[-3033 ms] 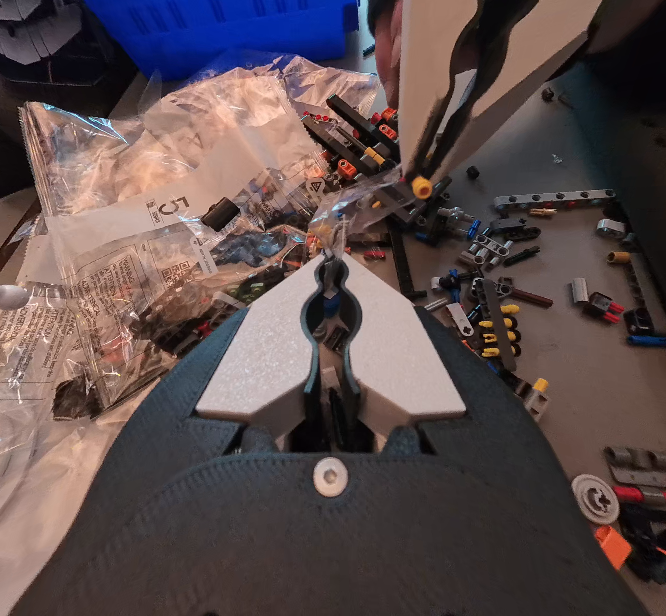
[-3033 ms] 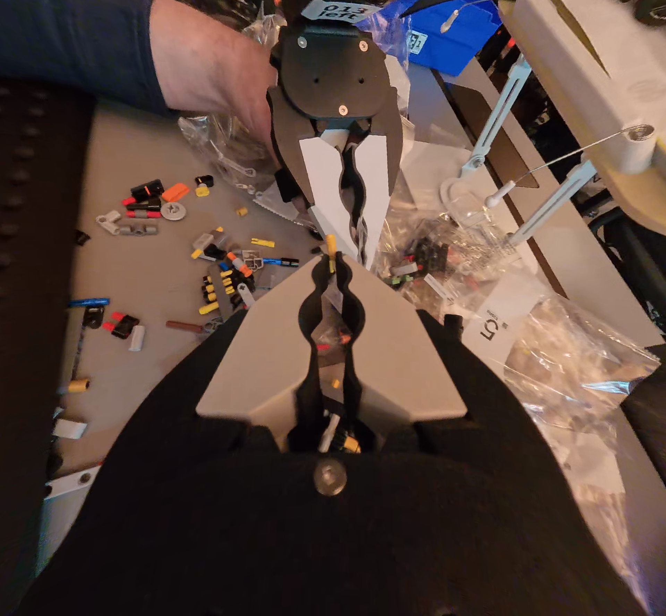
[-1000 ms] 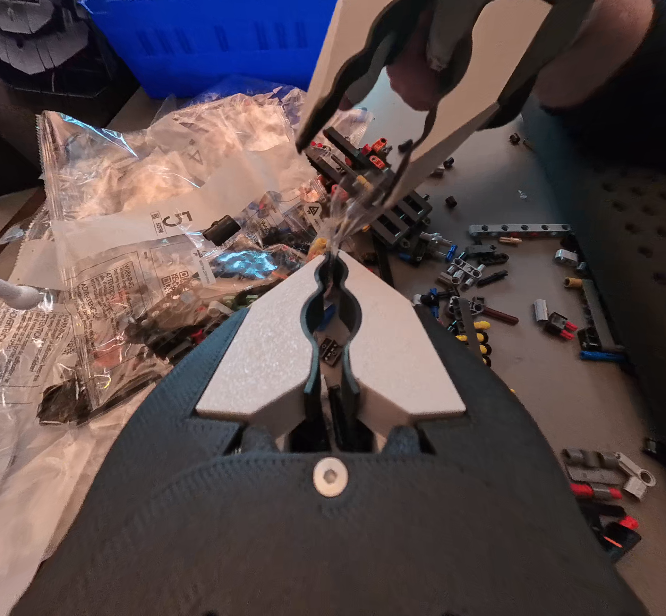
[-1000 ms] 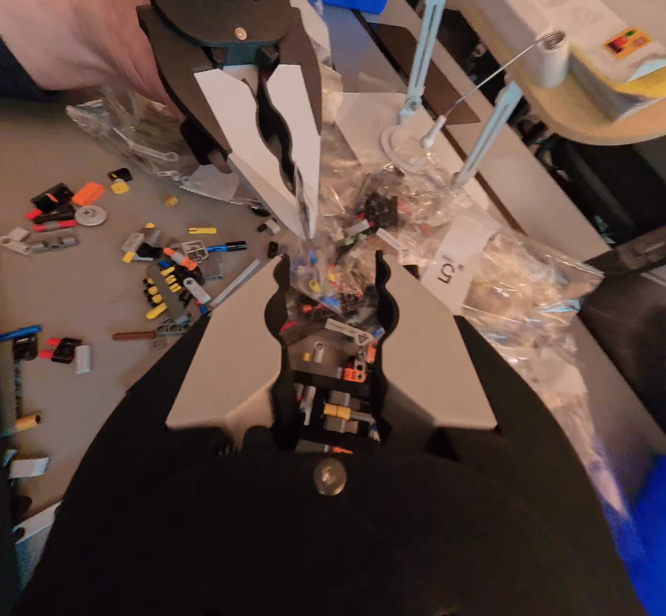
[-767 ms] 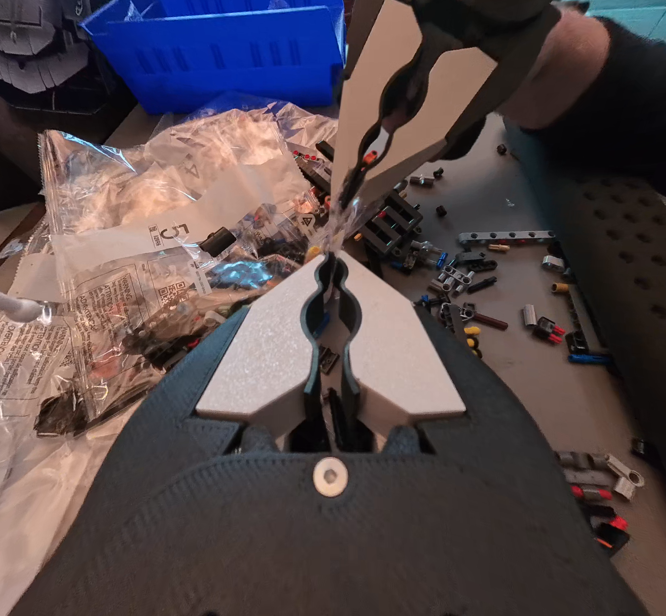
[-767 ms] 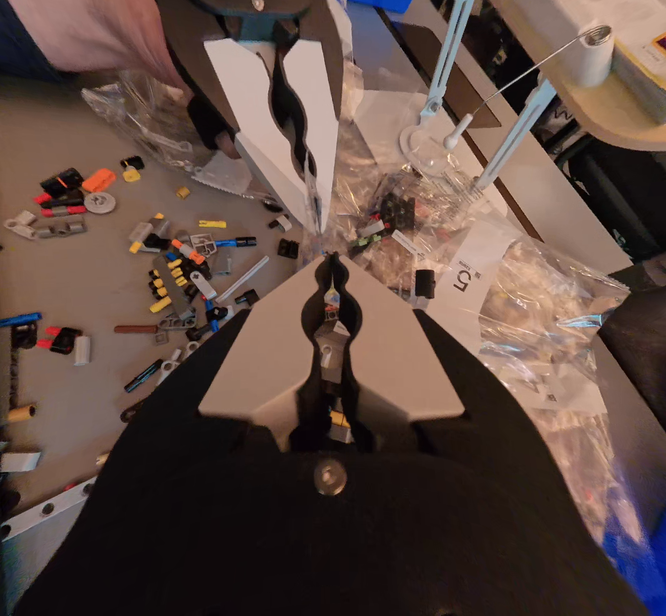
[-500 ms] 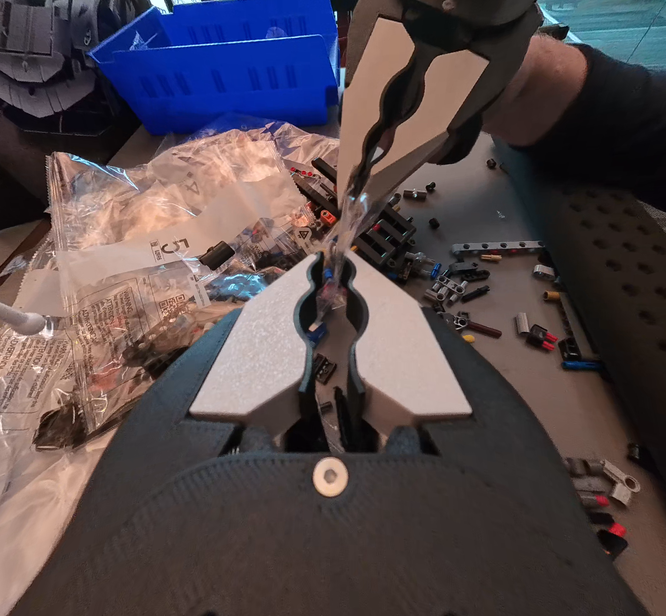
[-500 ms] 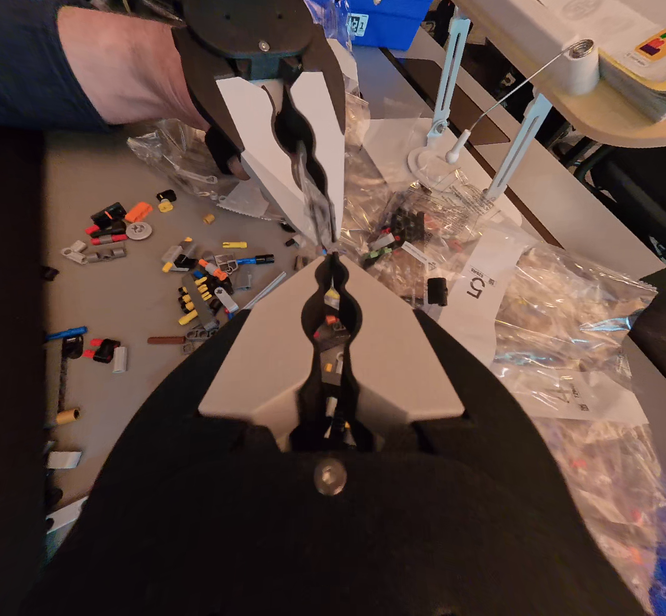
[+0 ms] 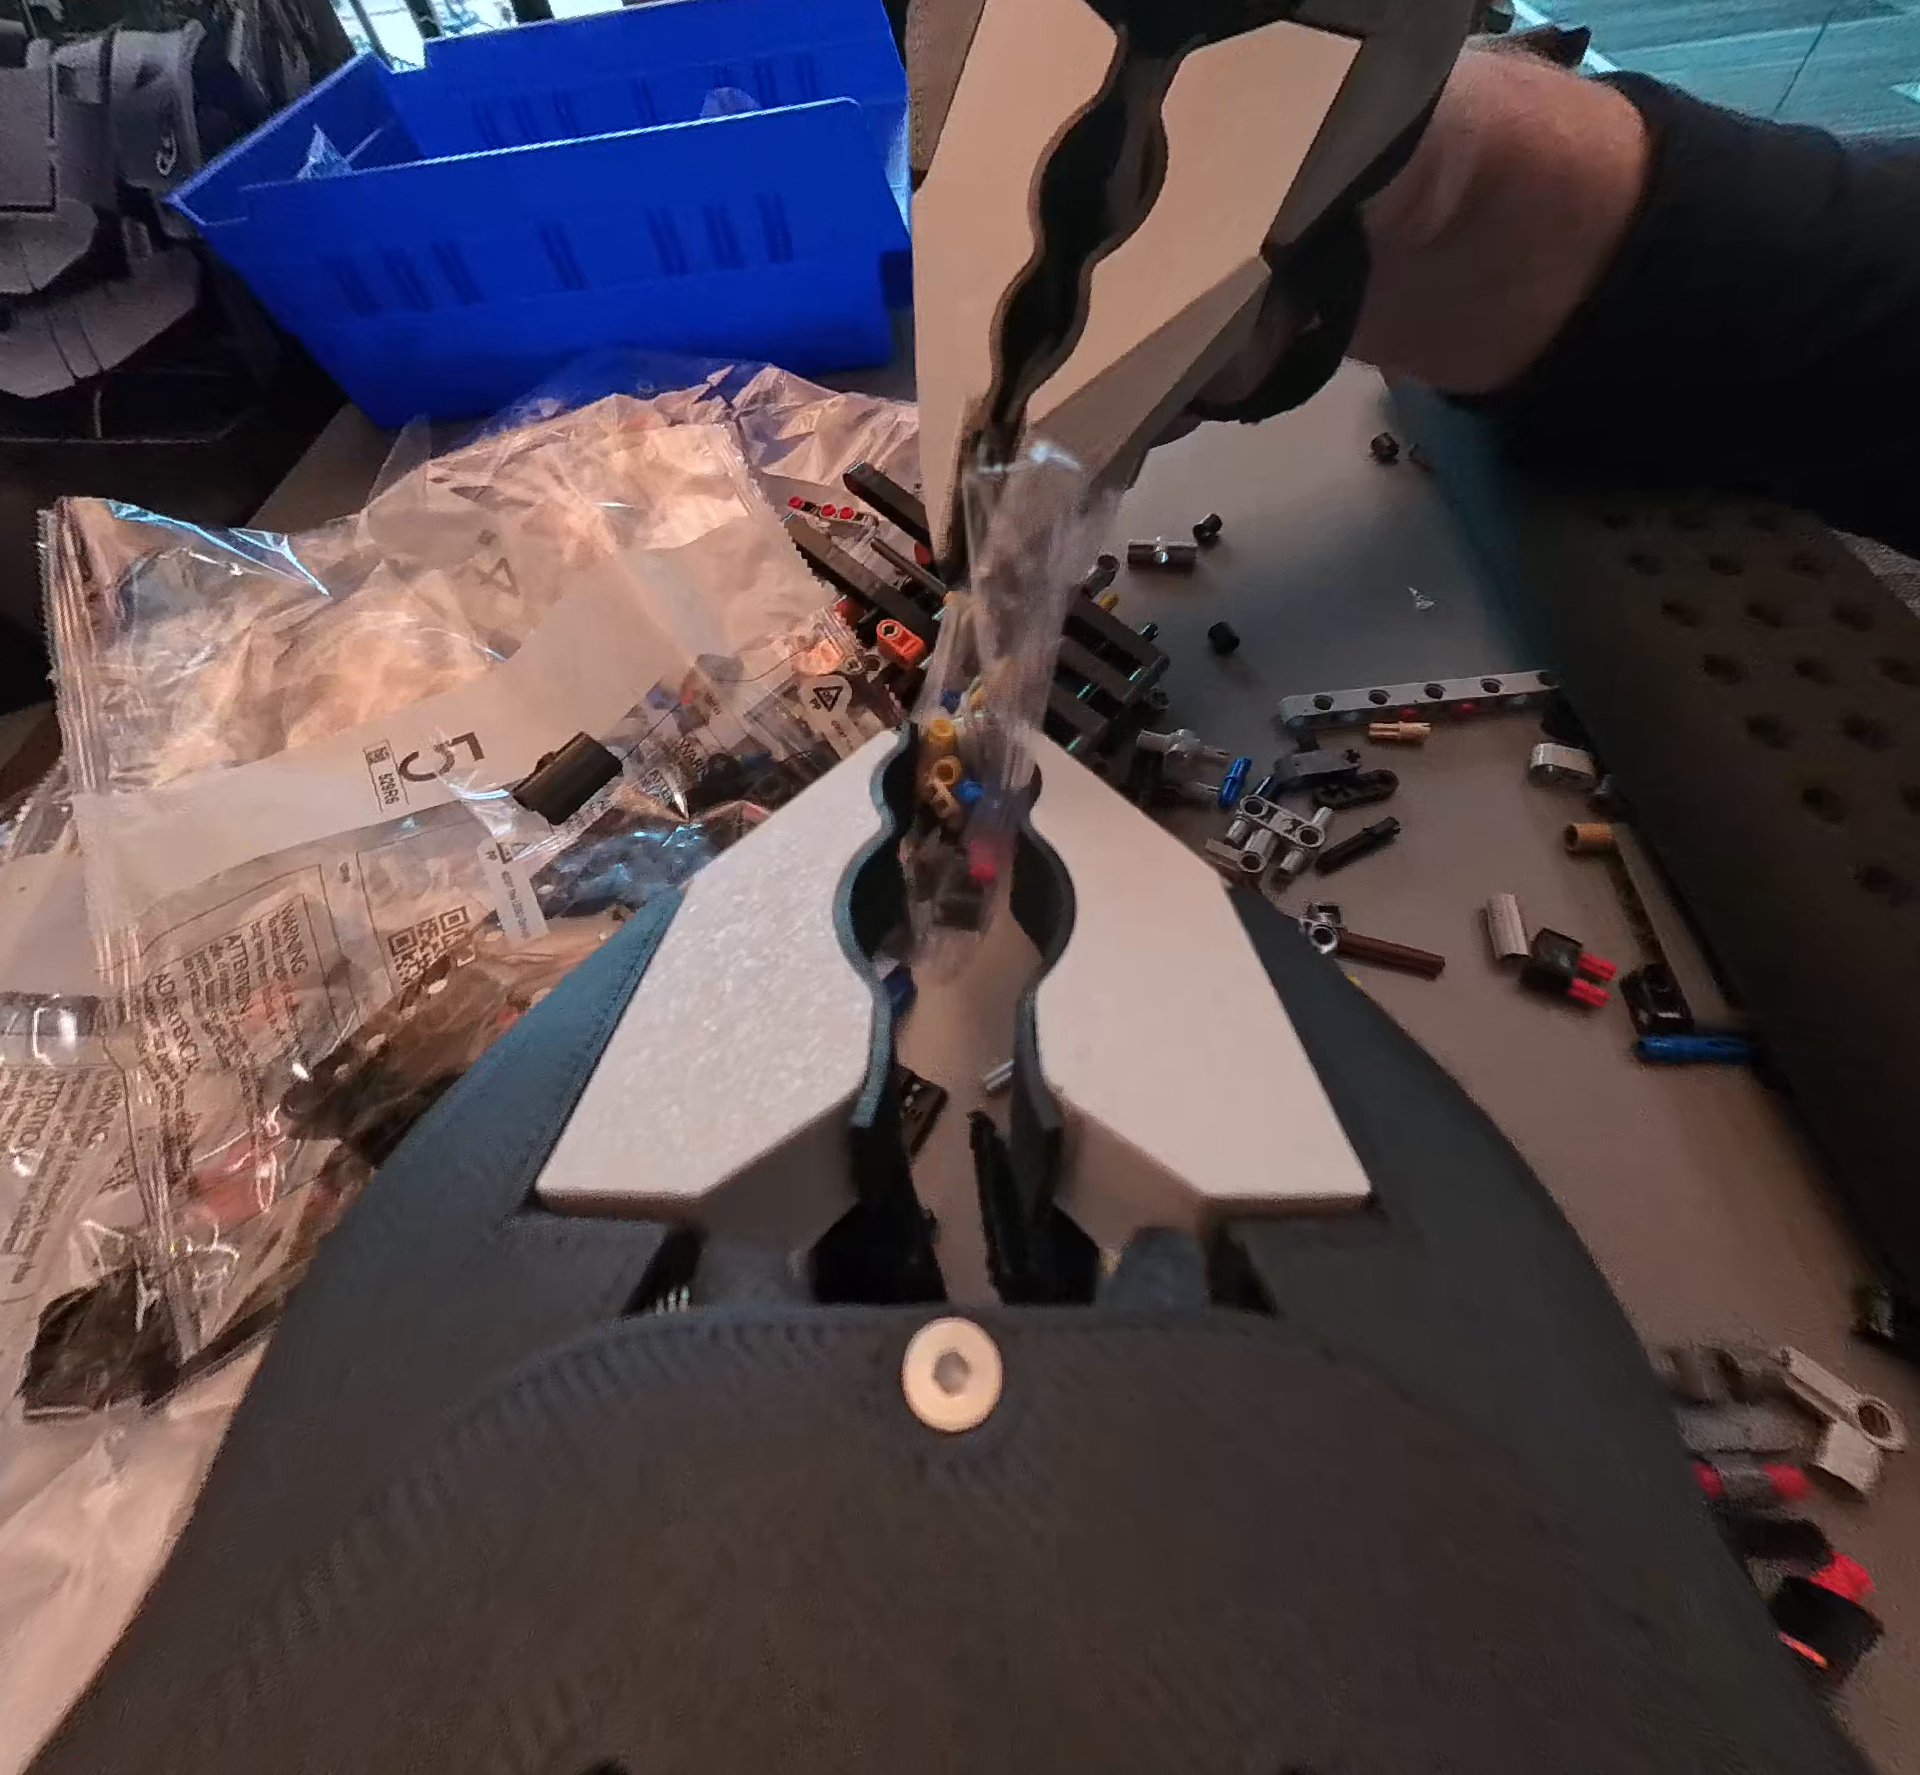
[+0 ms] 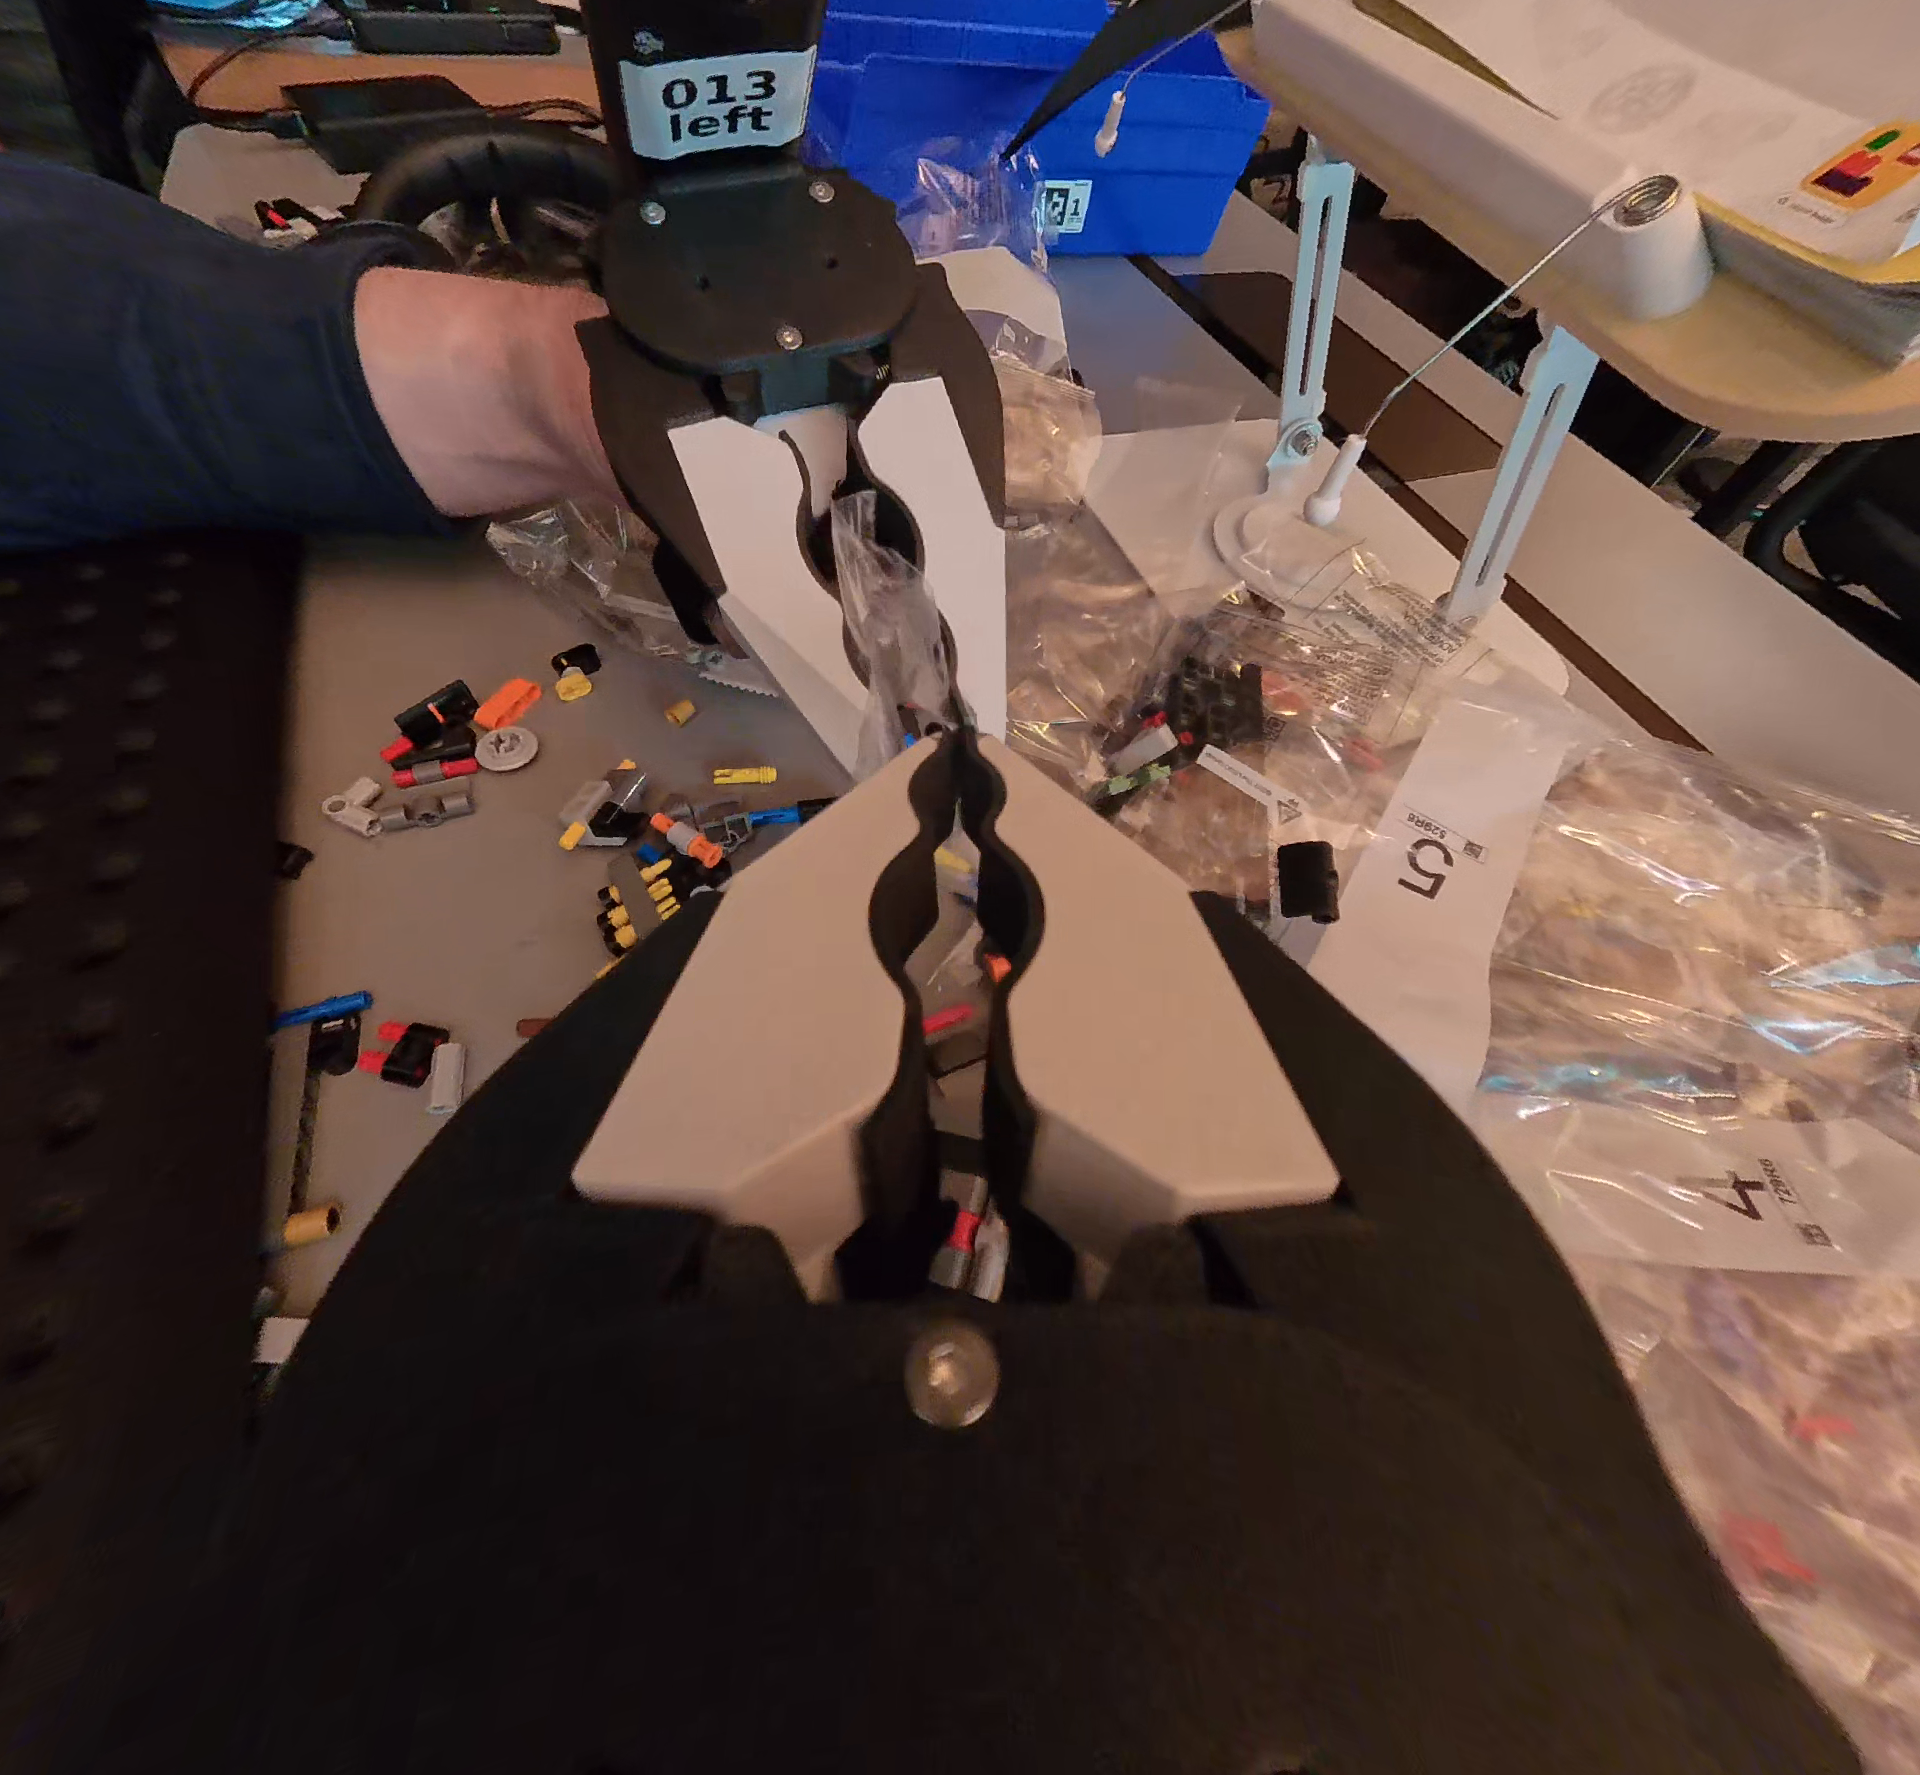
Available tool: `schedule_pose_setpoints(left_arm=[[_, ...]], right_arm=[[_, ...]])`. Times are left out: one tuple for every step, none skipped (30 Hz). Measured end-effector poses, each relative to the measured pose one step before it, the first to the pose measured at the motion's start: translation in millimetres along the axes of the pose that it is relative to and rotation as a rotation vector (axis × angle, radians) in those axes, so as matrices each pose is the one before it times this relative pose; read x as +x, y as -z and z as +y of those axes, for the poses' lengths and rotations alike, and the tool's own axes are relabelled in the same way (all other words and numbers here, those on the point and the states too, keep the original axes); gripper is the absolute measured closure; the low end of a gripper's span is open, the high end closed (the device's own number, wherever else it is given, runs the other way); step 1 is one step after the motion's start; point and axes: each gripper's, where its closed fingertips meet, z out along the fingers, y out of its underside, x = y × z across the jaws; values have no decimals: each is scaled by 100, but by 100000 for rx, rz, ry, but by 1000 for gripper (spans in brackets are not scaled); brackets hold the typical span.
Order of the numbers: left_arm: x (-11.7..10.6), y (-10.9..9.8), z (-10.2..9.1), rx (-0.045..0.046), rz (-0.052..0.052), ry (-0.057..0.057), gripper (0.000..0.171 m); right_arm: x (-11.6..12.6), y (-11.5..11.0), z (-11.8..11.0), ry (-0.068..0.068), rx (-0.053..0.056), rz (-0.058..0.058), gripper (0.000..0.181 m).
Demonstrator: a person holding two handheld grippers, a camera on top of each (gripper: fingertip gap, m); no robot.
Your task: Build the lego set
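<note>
Left gripper (image 9: 961, 749): jaws parted by a narrow gap, gripping nothing; the lower part of the small clear bag (image 9: 982, 790) hangs between its fingers, and whether plastic touches them I cannot tell
Right gripper (image 10: 958, 738): jaws pressed together at the tips, pinching the top of the small clear bag (image 10: 894, 624)
Small clear bag: hangs stretched from the right gripper's tips down into the left gripper's gap, above the grey table (image 9: 1455, 1081); yellow, blue, red and black pins sit in its lower end
Hand poses: the two grippers point at each other, tips almost meeting; in the left wrist view the right gripper (image 9: 997, 468) comes down steeply from above, a bare wrist and dark sleeve behind it; in the right wrist view the left gripper (image 10: 935, 707) angles down toward the table
Counts: two grippers, one small bag between them, two blue bins (image 9: 582, 219) behind the bag; the larger clear parts bags (image 9: 343, 707) overlap too much to count
Loose lego pieces (image 9: 1382, 852): scattered on the table on the far side of the small bag from the larger bags
</note>
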Motion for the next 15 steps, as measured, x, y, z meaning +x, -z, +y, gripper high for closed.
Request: schedule_pose_setpoints(left_arm=[[-48, -55, 11, -191, -291, 138, 159], [9, -11, -91, 434, 190, 445, 159], [-76, -22, 44, -321, -325, 395, 160], [-189, -37, 201, -1151, -1127, -138, 160], [-145, -35, 240, -1122, -834, -205, 160], [-46, -21, 151, -494, 26, 263, 160], [-57, -6, 31, 307, 70, 570, 160], [-87, 16, 7, 385, -179, 320, 160], [-53, 12, 22, -20, -122, 25, 160], [-69, -23, 63, -356, -303, -167, 160], [-26, -36, 39, -323, -222, -259, 160], [23, -62, 46, -306, 17, -172, 160], [15, -75, 66, -350, -52, -227, 160], [26, -108, 128, -758, 48, -299, 160], [42, -113, 213, -1232, -33, -563, 160]], right_arm=[[339, 44, -66, -443, 610, 2155, 181], [350, 184, -261, -488, 1453, 2143, 181], [337, 366, -487, -1198, 2543, 1664, 176], [506, 517, -415, -1842, 2177, 2342, 165], [565, 617, -143, -1025, 990, 2808, 156], [445, 754, 125, 317, -135, 2482, 153], [324, 846, 268, 191, -585, 2288, 154], [343, 865, 432, -983, -1315, 2756, 153], [324, 825, 763, -780, -2893, 2949, 153], [321, 740, 1143, 171, -4902, 3326, 153], [231, 655, 1383, 835, -6223, 3329, 154], [-45, 556, 1502, 608, -6904, 1728, 155], [-490, 451, 1562, 80, -7173, -846, 156], [-652, 400, 1591, 325, -7078, -1391, 155], [-478, 339, 1541, 1212, -6433, 31, 154]])
